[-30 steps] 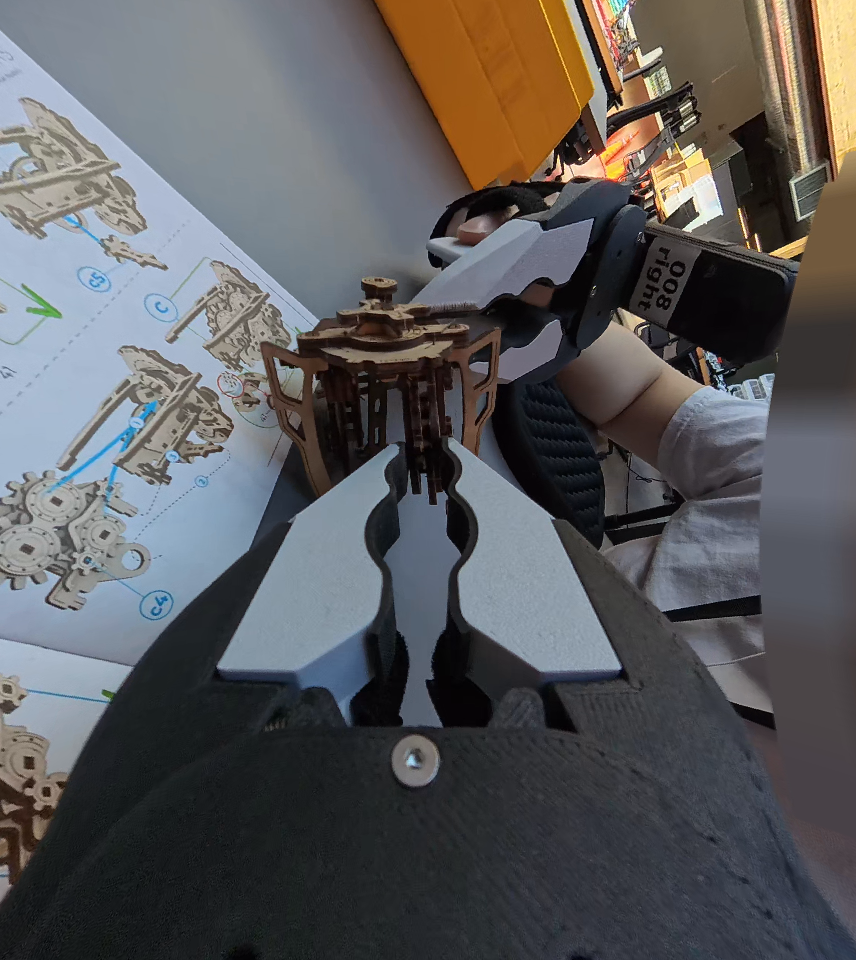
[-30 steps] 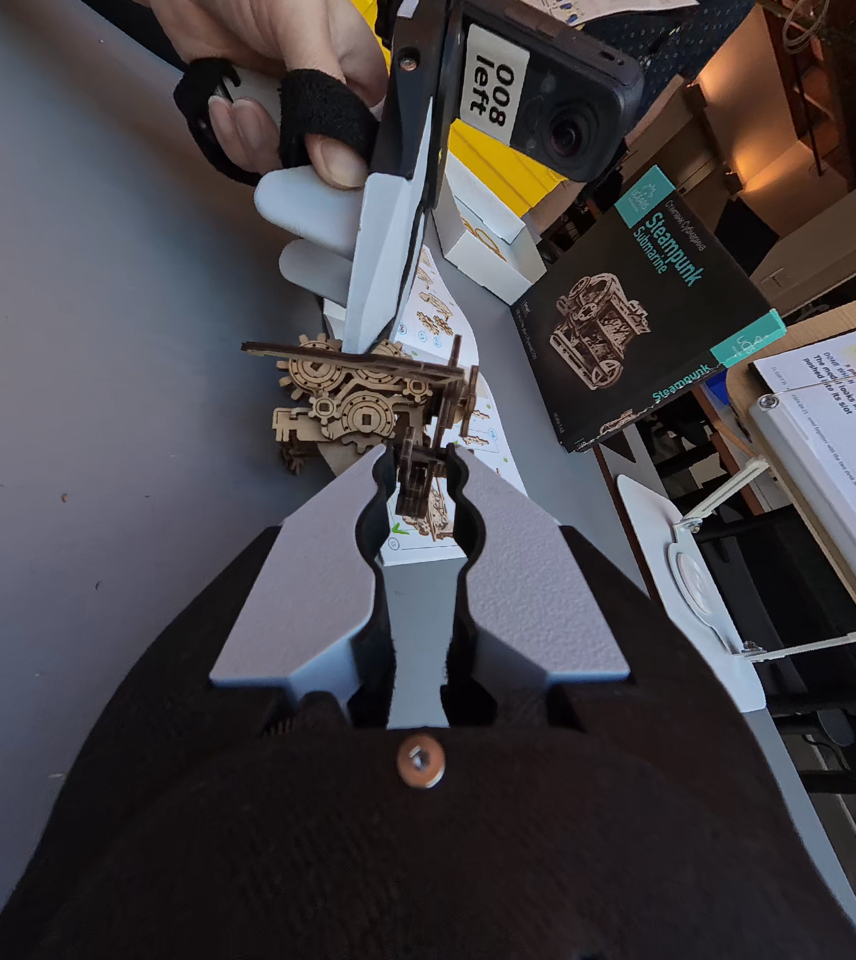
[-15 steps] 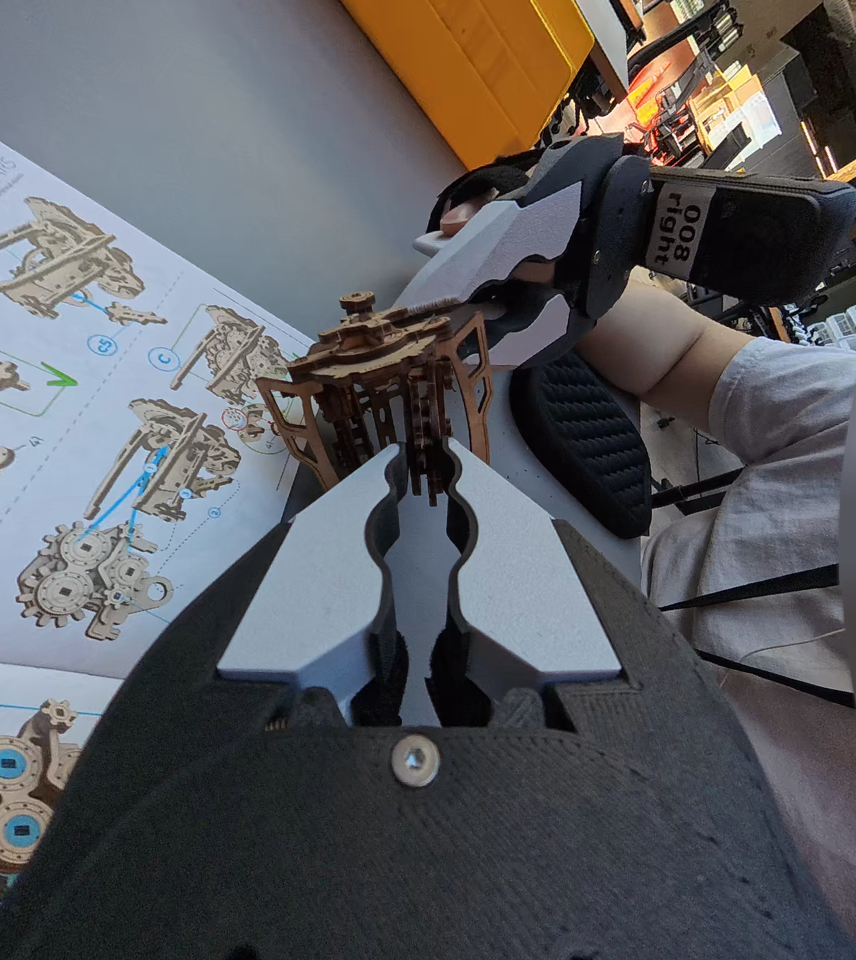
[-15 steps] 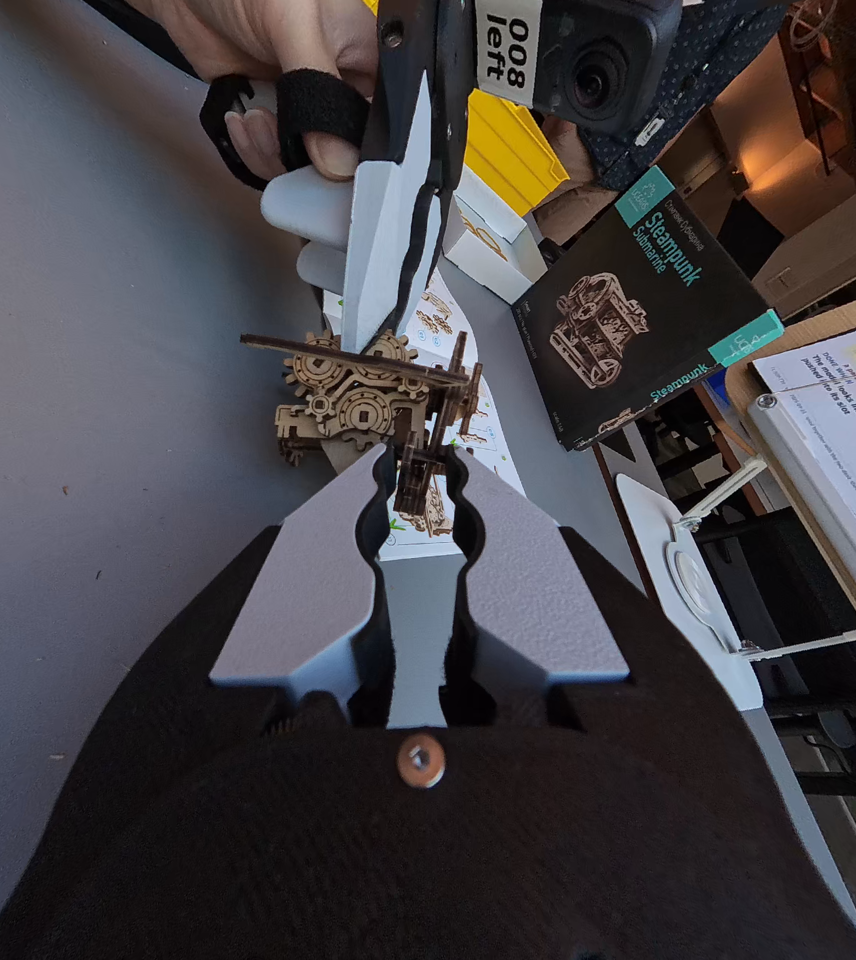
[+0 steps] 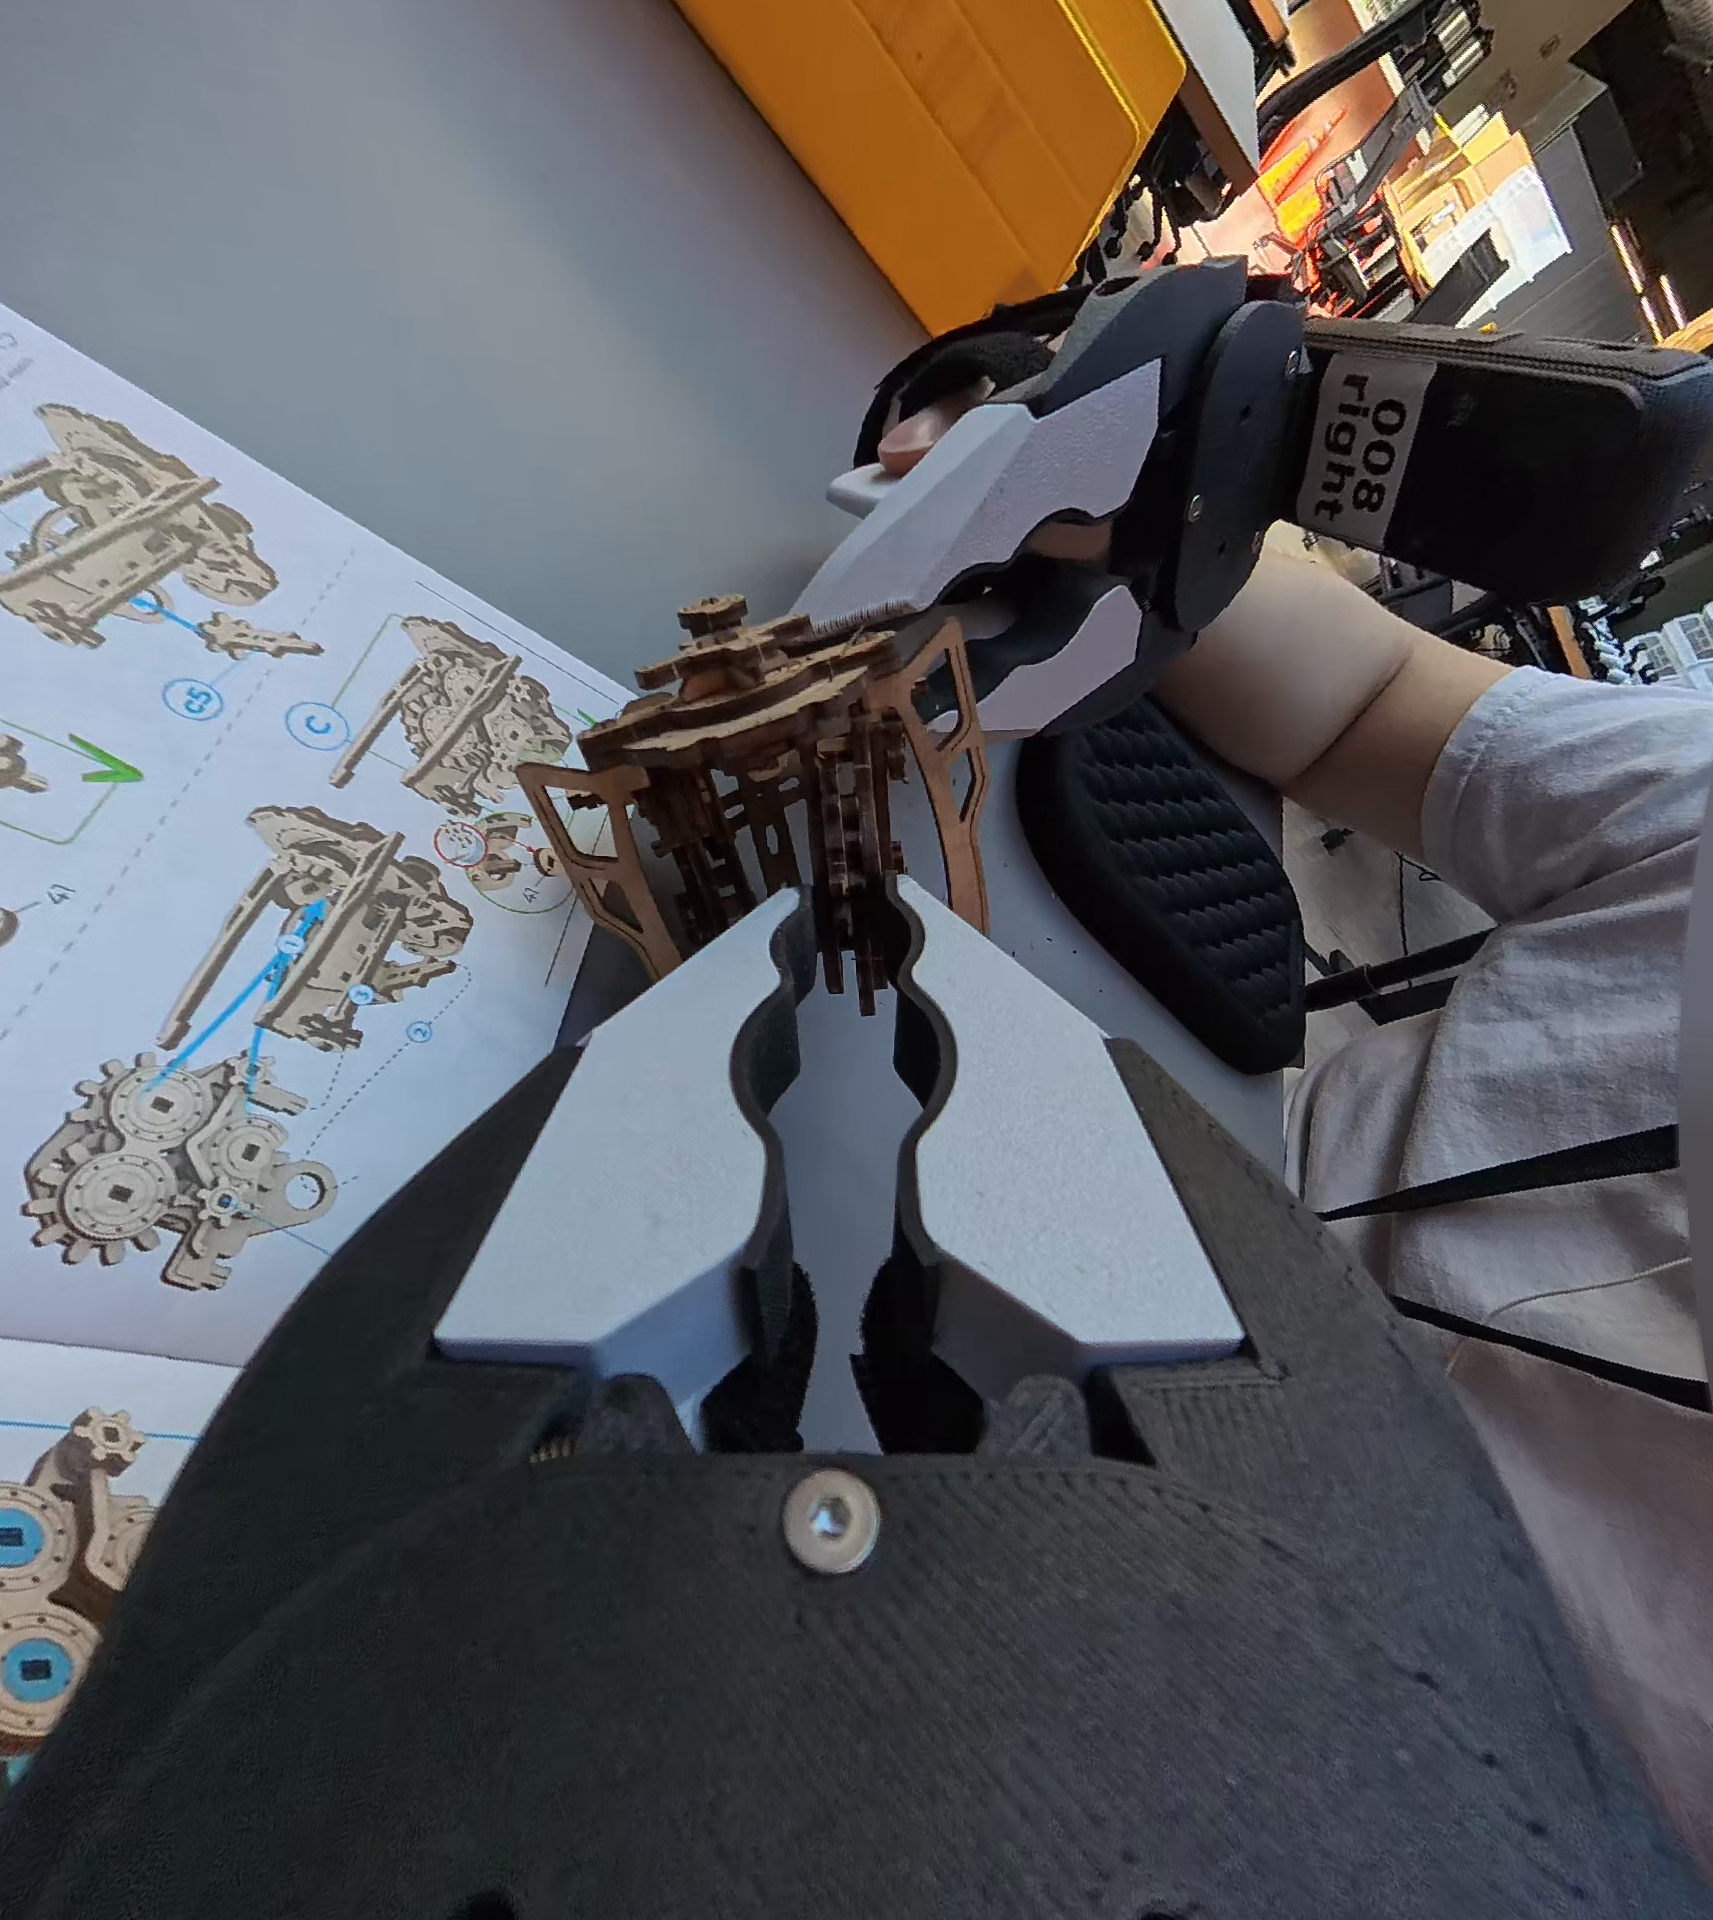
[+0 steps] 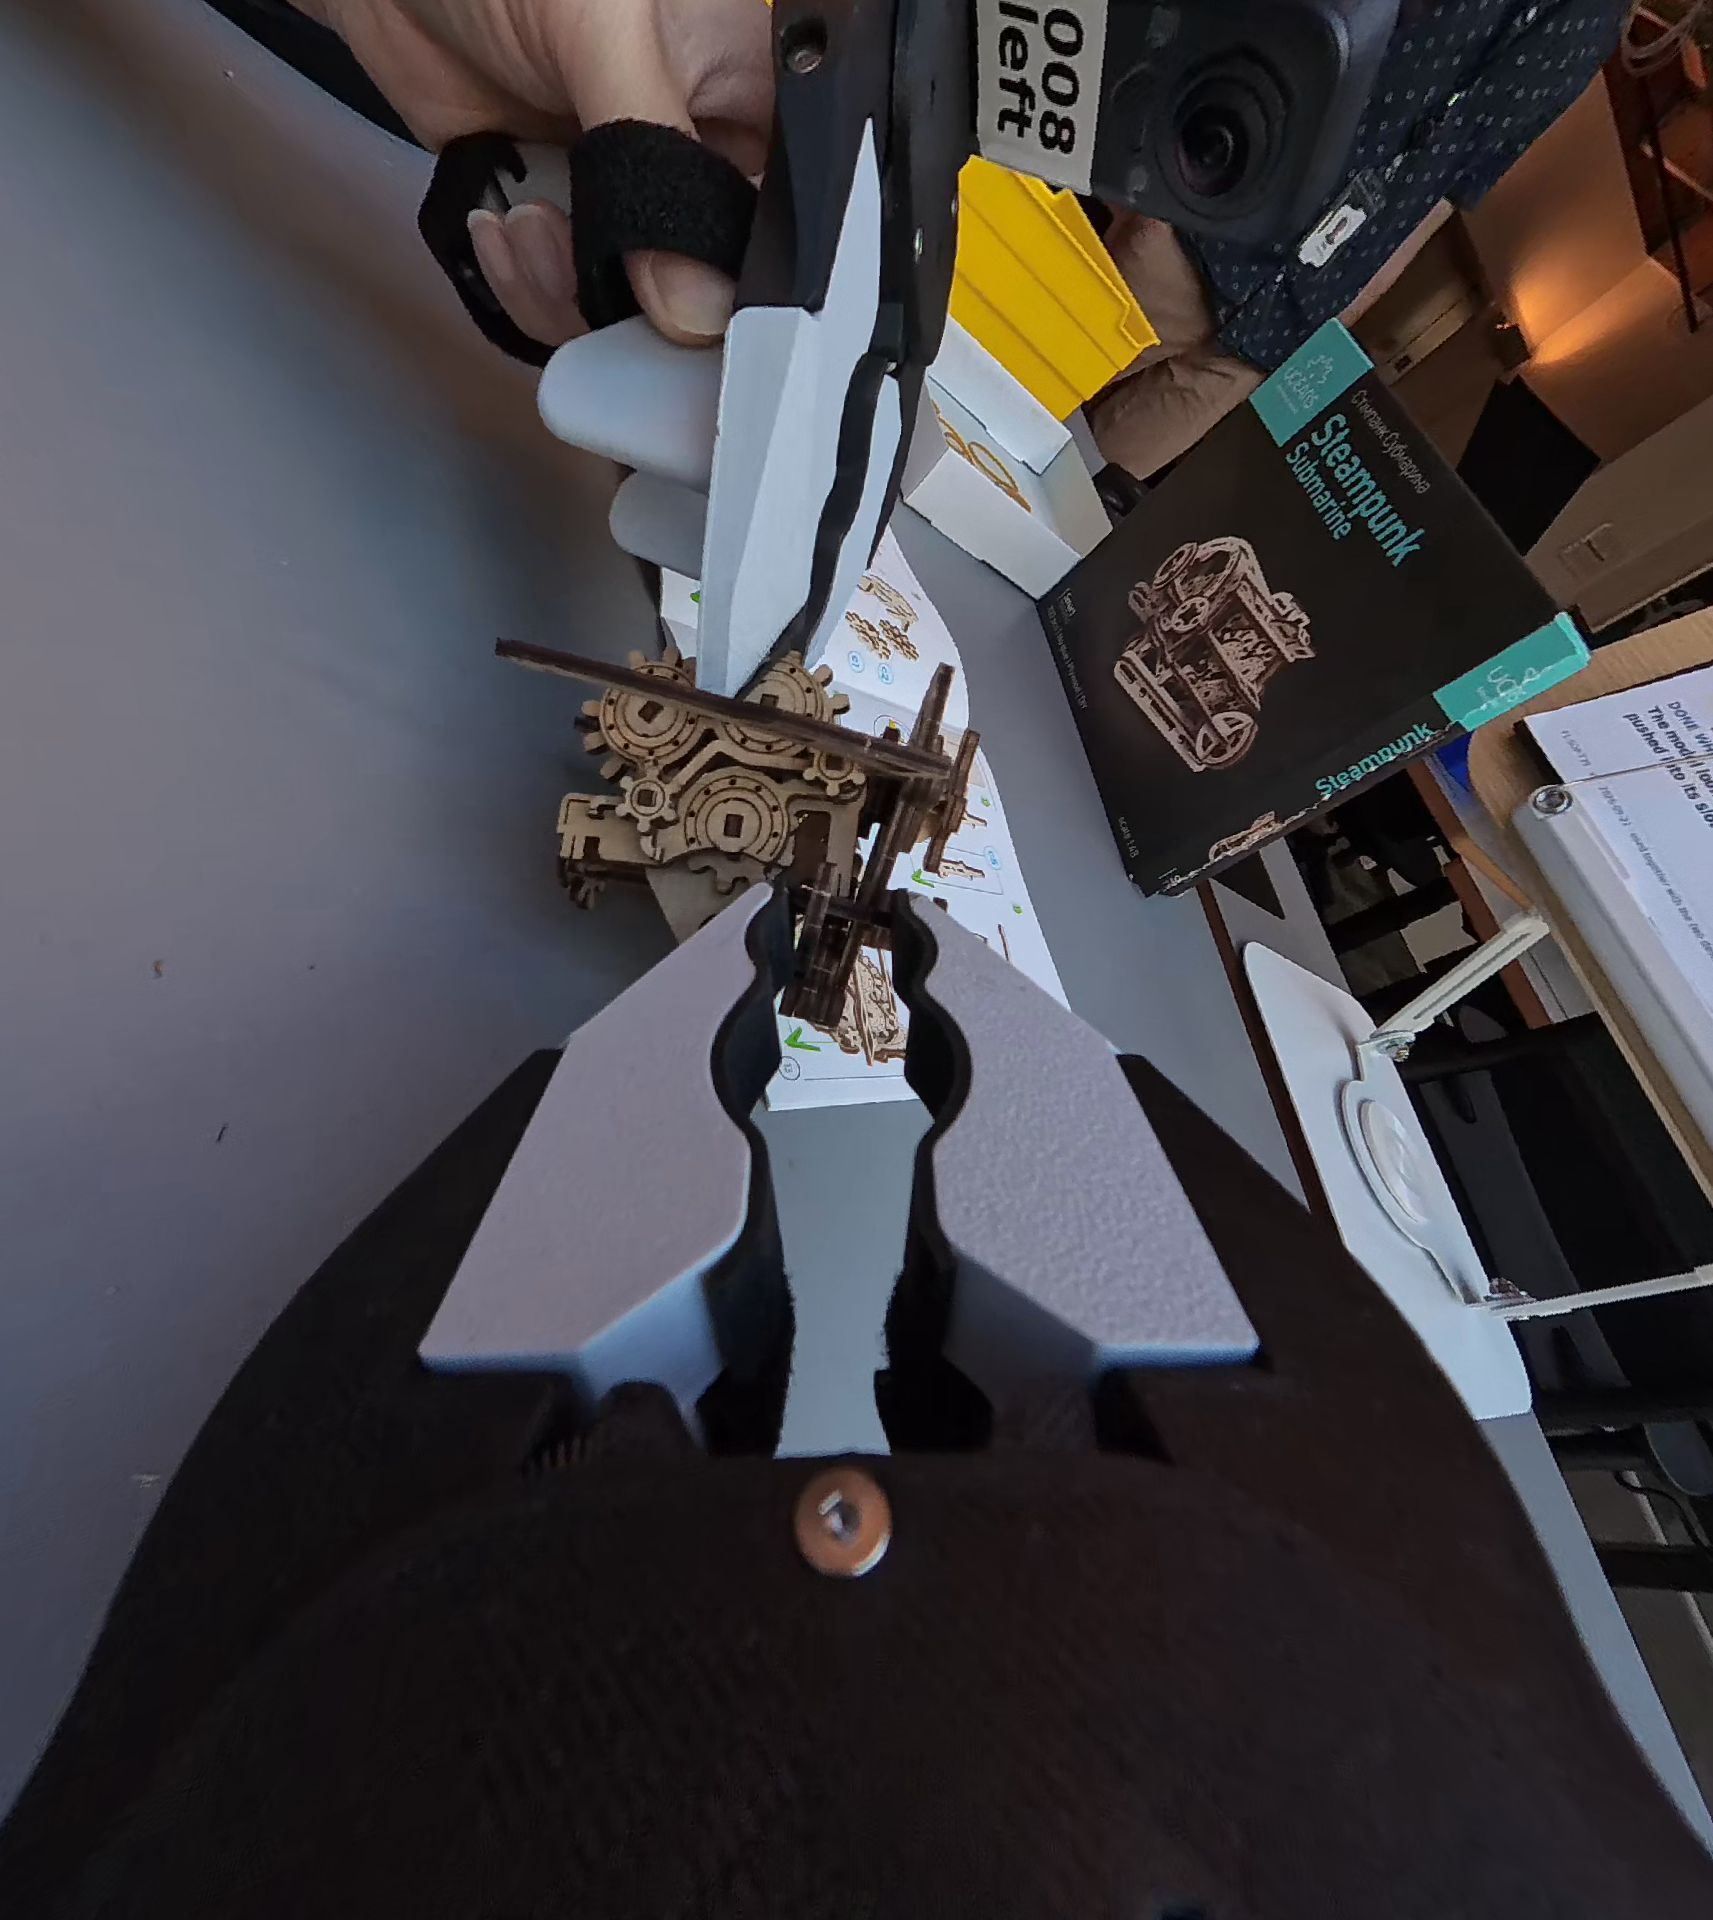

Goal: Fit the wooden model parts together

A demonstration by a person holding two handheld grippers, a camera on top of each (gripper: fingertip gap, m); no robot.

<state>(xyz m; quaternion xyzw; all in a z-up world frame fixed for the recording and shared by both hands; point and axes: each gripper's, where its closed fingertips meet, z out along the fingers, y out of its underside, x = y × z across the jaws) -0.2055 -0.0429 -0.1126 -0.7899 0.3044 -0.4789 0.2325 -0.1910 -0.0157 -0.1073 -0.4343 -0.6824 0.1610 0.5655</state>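
A wooden gear model [image 5: 779,769] is held in the air above the grey table [image 5: 364,260]. My left gripper [image 5: 852,914] is shut on a gear stack at the model's near end. My right gripper reaches in from the right in this view [image 5: 919,623] and pinches the model's top edge. In the right wrist view, my right gripper [image 6: 836,920] is shut on a small dark wooden part [image 6: 821,961] that sticks out of the model [image 6: 717,800]. The left gripper [image 6: 779,665] comes down from above and clamps the model's thin plate.
An instruction sheet [image 5: 208,831] lies under the model. A yellow bin [image 5: 935,135] stands at the table's far side. A black kit box [image 6: 1299,623], a small white box [image 6: 997,488] and a paper stand [image 6: 1662,935] stand to the right. A person's sleeve [image 5: 1558,831] is close by.
Both grippers have stayed shut on the model. The left gripper has shifted and turned a little with it, so the instruction sheet has slid across its view. The right gripper has followed.
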